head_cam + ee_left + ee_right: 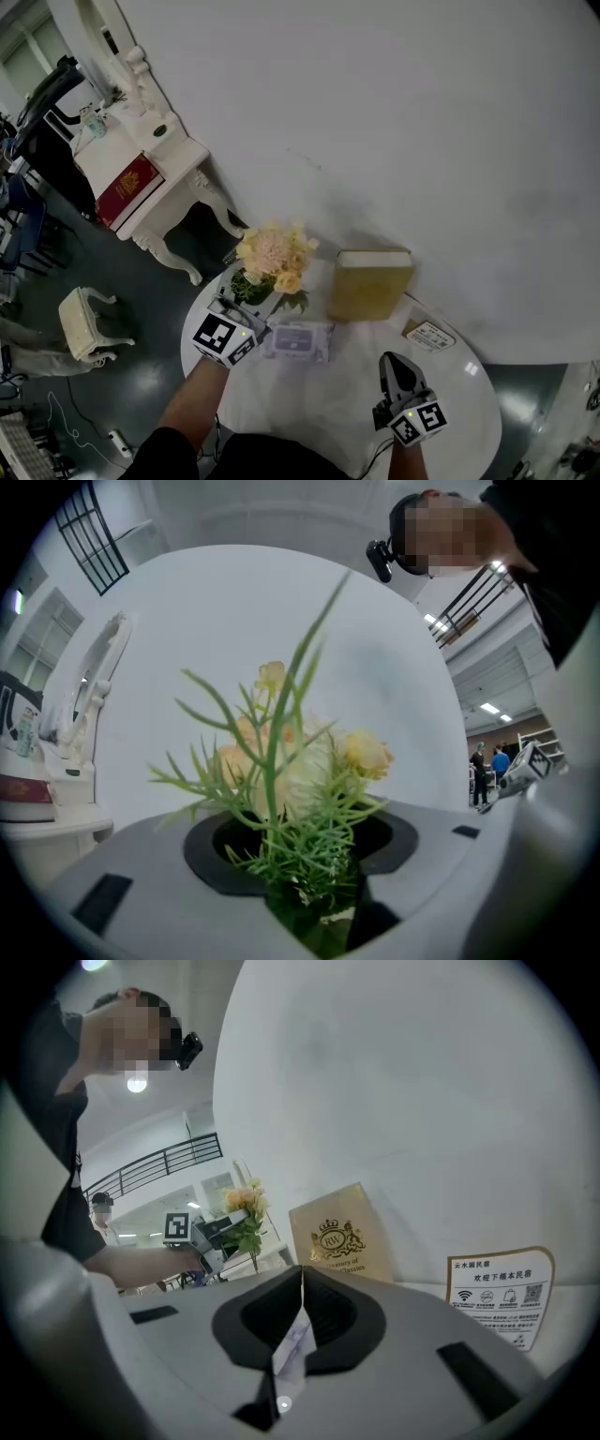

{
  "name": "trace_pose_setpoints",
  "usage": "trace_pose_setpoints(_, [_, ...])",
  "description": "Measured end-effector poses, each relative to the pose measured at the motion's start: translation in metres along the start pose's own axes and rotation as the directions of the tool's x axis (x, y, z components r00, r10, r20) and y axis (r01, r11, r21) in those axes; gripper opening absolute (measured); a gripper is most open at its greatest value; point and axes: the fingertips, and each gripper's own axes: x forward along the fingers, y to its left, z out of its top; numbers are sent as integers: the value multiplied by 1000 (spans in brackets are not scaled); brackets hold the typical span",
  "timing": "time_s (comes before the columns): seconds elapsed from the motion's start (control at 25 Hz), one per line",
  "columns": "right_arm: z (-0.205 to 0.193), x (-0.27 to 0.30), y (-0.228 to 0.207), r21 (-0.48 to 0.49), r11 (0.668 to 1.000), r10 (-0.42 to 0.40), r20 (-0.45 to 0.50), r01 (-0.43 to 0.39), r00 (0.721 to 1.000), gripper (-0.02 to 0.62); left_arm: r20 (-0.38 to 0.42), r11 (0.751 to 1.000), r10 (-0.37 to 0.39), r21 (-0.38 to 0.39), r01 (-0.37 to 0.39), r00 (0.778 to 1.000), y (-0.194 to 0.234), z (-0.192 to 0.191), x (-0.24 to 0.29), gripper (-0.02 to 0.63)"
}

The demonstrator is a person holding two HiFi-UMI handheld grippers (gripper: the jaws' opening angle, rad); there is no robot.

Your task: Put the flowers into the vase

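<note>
A bunch of pale yellow and peach flowers (pixel 274 255) with green sprigs stands over the far left part of the round white table (pixel 309 403). My left gripper (pixel 242 305) is shut on its stems from the near side. In the left gripper view the flowers (pixel 291 761) rise straight up out of the jaws, and the left gripper (pixel 314 892) clamps the green stems. My right gripper (pixel 392 361) hovers over the table's near right, jaw tips together. In the right gripper view the right gripper (pixel 302 1283) shows a pale printed slip in the slot behind its tips. I see no vase.
A gold book-like box (pixel 370 281) stands at the table's far side by the white wall. A pale purple wipes pack (pixel 298 339) lies beside the left gripper, and a printed card (pixel 429 335) lies at the right. A white dresser (pixel 141 178) and stool (pixel 84 323) stand to the left.
</note>
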Motion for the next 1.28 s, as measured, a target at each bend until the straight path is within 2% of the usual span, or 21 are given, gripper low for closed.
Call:
trace_pose_setpoints(0.64, [7,3,-3,-21,1000,-10,7,10,1000,25,-56,998,-66,2,66,996,-10,-32,-4,232])
trace_pose_setpoints(0.8, [7,5,1,-18,1000,-9,11,9,1000,25,-95,996,-87,7,88,992,-11,-36,-1,266])
trace_pose_setpoints(1.0, [9,1,2,-17,1000,-13,20,13,1000,25,-126,996,-88,-27,85,988,-9,-40,2,315])
trace_pose_setpoints(1.12, [9,-2,3,-15,1000,-15,22,15,1000,25,-146,996,-89,-21,87,985,-10,-43,3,348])
trace_pose_setpoints(1.28, [6,-3,4,-14,1000,-19,24,19,1000,25,-159,996,-81,-37,76,984,-9,-45,3,370])
